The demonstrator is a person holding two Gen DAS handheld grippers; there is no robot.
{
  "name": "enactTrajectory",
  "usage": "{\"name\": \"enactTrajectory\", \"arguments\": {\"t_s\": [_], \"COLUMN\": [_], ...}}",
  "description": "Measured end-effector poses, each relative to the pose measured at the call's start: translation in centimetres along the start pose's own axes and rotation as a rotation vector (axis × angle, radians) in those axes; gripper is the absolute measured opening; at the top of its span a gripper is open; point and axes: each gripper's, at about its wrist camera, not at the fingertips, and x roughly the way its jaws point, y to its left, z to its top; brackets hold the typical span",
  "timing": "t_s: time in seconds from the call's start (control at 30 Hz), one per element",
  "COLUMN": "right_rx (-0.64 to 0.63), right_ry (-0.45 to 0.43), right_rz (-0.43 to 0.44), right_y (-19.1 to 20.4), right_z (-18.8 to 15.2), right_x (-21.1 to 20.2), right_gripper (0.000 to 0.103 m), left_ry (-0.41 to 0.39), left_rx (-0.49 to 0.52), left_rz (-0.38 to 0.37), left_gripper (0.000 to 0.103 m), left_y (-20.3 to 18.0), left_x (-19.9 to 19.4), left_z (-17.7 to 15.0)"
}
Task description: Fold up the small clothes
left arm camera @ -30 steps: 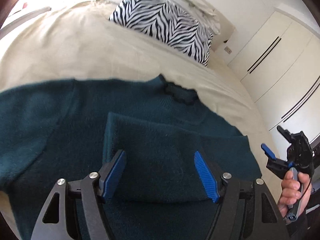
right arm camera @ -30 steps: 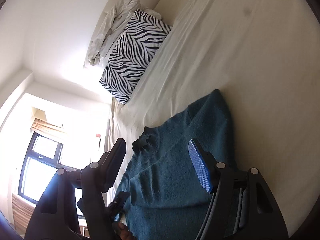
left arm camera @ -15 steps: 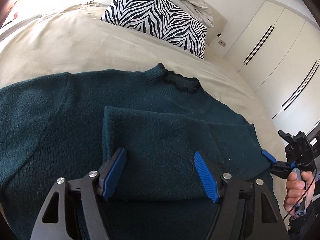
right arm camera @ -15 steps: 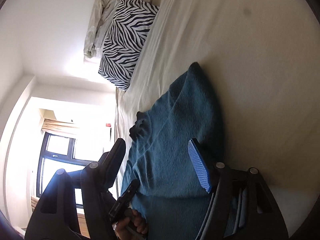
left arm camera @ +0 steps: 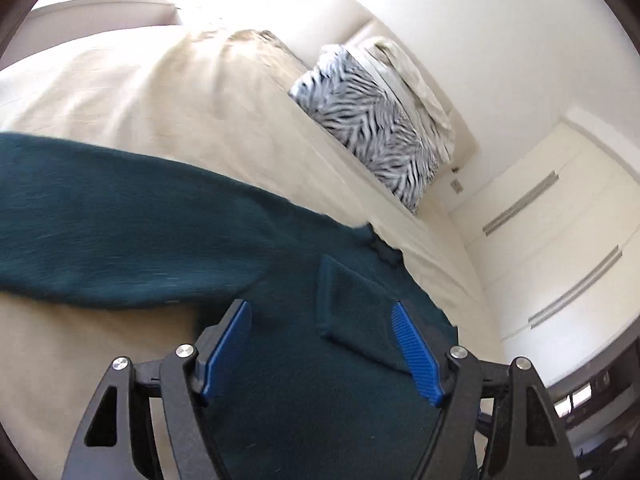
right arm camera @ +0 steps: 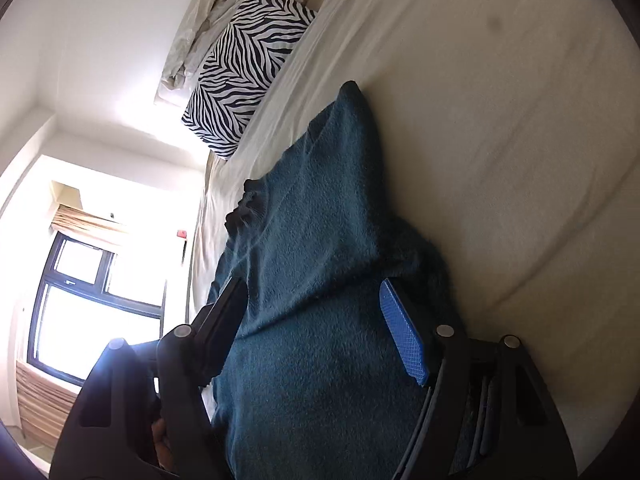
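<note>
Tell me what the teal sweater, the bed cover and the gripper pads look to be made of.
Sweater: soft knit, likely wool or a blend; fuzzy matte nap. Bed cover: smooth woven cloth, perhaps cotton; matte, with faint creases. Gripper pads: blue ridged plastic or rubber, which one unclear; fine parallel ribs across the face.

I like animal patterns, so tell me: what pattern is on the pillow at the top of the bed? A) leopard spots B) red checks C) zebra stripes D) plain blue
C, the pillow on the bed shows black and white zebra stripes.
</note>
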Motion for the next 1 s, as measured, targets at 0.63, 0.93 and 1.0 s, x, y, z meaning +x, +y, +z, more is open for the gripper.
{"name": "enactTrajectory", "arguments": {"t_s": [0.63,0.93,1.0], "right_rx": [-0.101,-0.096,-0.085], "right_ry": [0.135,0.108,0.09], "right_rz": [0.132,0.113,0.114], "right_y": [12.2,9.5,8.8], "right_z": [-11.9,-10.9,-10.5], "right_x": [4.7,2.2,1.5], "right_gripper": [0.069,0.069,0.069], "left_ry": [-0.426,-0.254,-0.197], "left_rx": [-0.872,-0.279,-0.001], "left_rz": [-0.013,0.164,0.212], "left_gripper": [0.041,0.008,0.008], "left_y": [24.4,6.2,-1.7], "left_x": [-12.3,-5.1,-1.3], "left_z": [2.9,7.8,6.4]}}
